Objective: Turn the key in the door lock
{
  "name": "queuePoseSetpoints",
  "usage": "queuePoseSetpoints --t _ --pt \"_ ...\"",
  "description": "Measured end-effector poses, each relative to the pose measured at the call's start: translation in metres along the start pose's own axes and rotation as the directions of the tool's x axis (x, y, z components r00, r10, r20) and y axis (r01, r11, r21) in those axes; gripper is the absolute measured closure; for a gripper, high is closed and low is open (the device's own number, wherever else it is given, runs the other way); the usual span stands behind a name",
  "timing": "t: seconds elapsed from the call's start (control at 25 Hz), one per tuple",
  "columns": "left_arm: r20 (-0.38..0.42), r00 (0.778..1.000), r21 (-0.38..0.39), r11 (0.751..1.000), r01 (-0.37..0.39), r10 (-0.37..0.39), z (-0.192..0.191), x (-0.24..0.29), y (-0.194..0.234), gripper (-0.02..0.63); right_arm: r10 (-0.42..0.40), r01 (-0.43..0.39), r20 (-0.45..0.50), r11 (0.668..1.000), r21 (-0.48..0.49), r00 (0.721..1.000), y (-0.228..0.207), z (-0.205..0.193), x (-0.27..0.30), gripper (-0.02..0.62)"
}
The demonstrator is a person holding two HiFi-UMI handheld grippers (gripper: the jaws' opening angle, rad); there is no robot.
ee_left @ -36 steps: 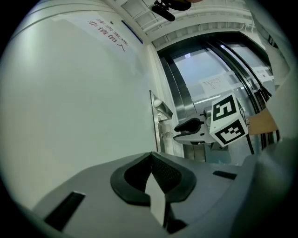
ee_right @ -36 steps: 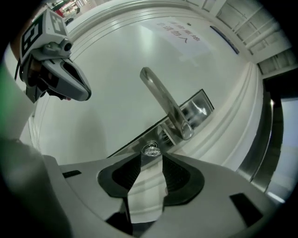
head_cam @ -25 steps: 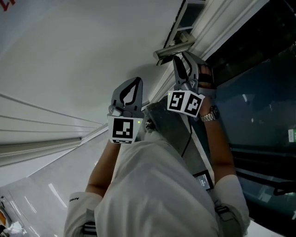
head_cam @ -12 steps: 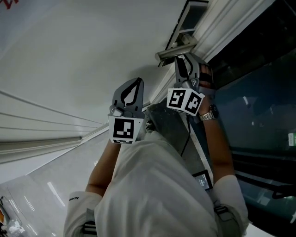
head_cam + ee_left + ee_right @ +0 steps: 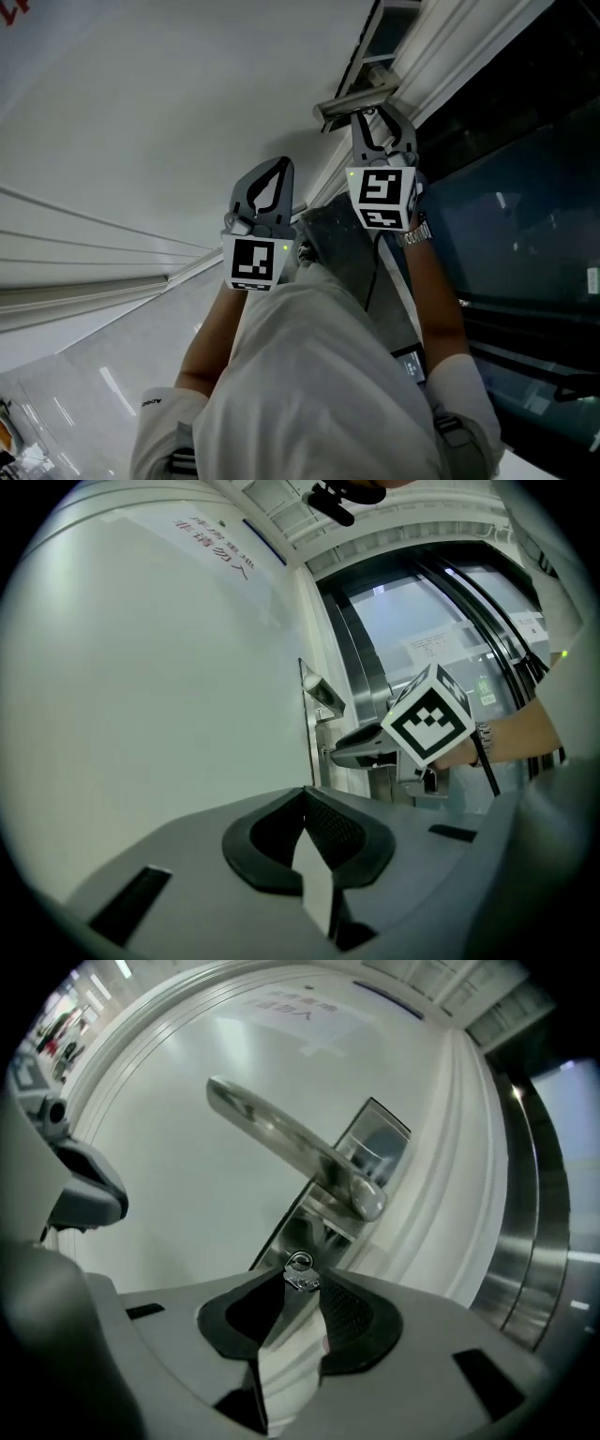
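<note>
A small silver key (image 5: 300,1272) sits in the lock of the steel plate (image 5: 366,1152), just below the lever door handle (image 5: 281,1133). My right gripper (image 5: 302,1279) is shut on the key's head; its jaws have just been closing with the key between their tips. In the head view the right gripper (image 5: 380,112) reaches up under the handle (image 5: 352,101), and the key is hidden there. My left gripper (image 5: 272,169) hangs beside it, apart from the white door (image 5: 169,112), shut with nothing in it (image 5: 305,797).
Dark glass panels (image 5: 525,216) and a metal frame (image 5: 530,1232) run along the right of the door. White mouldings (image 5: 84,281) cross the wall at the left. The person's white-sleeved arms and torso (image 5: 319,394) fill the lower middle of the head view.
The right gripper has rolled about its own axis at the lock, so its marker cube now faces the head camera squarely. The left gripper has stayed put.
</note>
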State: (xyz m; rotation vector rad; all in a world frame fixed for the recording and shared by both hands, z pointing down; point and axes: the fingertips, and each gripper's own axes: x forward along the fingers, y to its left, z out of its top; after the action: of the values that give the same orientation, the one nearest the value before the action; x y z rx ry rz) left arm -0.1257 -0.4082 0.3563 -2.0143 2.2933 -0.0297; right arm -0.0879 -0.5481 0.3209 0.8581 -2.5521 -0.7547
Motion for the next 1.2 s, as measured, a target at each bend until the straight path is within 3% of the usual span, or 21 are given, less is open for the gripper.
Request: queuePoseSetpoints --t 0.12,0.2,0.36,0.48,0.64,0.88,0.92,0.96,1.0,1.04,1.12,1.2 --pt "-0.002 1.0 0.003 1.0 -0.002 0.002 0.0 -0.001 0.001 0.598 0.039 -0.042 0.022 0.981 0.189 0.999 -0.002 0.001 0.0 0.477" --pt "-0.003 1.0 0.005 1.0 -0.002 0.002 0.0 -0.002 0.002 0.598 0.067 -0.075 0.035 0.944 0.321 0.997 -0.004 -0.001 0.001 0.477" --pt "-0.005 1.0 0.009 1.0 -0.001 0.001 0.0 -0.003 0.003 0.597 0.125 -0.143 0.07 0.804 0.577 0.99 -0.007 -0.002 0.001 0.479" --pt "-0.008 1.0 0.01 1.0 0.003 -0.003 -0.001 -0.002 0.002 0.597 0.153 -0.179 0.102 0.671 0.72 0.983 -0.009 -0.004 0.001 0.479" --pt "-0.009 1.0 0.009 1.0 0.008 -0.008 -0.001 -0.001 0.001 0.598 0.171 -0.209 0.149 0.42 0.883 0.974 -0.011 -0.006 0.001 0.48" --pt "-0.012 1.0 0.006 1.0 0.016 -0.016 -0.005 0.003 -0.001 0.597 0.167 -0.228 0.211 0.093 0.969 0.963 -0.011 -0.011 0.002 0.48" --pt "-0.013 1.0 0.006 1.0 0.016 -0.016 -0.005 0.003 0.0 0.597 0.166 -0.231 0.221 0.047 0.972 0.961 -0.011 -0.011 0.003 0.48" --pt "-0.013 1.0 0.005 1.0 0.015 -0.015 -0.005 0.002 0.0 0.598 0.167 -0.235 0.227 0.026 0.972 0.959 -0.011 -0.01 0.002 0.48" --pt "-0.013 1.0 0.006 1.0 0.013 -0.013 -0.005 0.002 0.0 0.597 0.17 -0.237 0.226 0.045 0.97 0.959 -0.011 -0.009 0.002 0.48" --pt "-0.013 1.0 0.006 1.0 0.012 -0.012 -0.004 0.001 0.001 0.597 0.173 -0.235 0.215 0.105 0.966 0.961 -0.012 -0.009 0.002 0.48" --pt "-0.013 1.0 0.008 1.0 0.01 -0.01 -0.004 0.001 0.001 0.597 0.167 -0.218 0.176 0.278 0.936 0.97 -0.013 -0.008 0.0 0.479" --pt "-0.016 1.0 0.008 1.0 0.011 -0.011 -0.004 0.001 0.001 0.597 0.162 -0.2 0.144 0.417 0.887 0.976 -0.012 -0.008 -0.003 0.479"
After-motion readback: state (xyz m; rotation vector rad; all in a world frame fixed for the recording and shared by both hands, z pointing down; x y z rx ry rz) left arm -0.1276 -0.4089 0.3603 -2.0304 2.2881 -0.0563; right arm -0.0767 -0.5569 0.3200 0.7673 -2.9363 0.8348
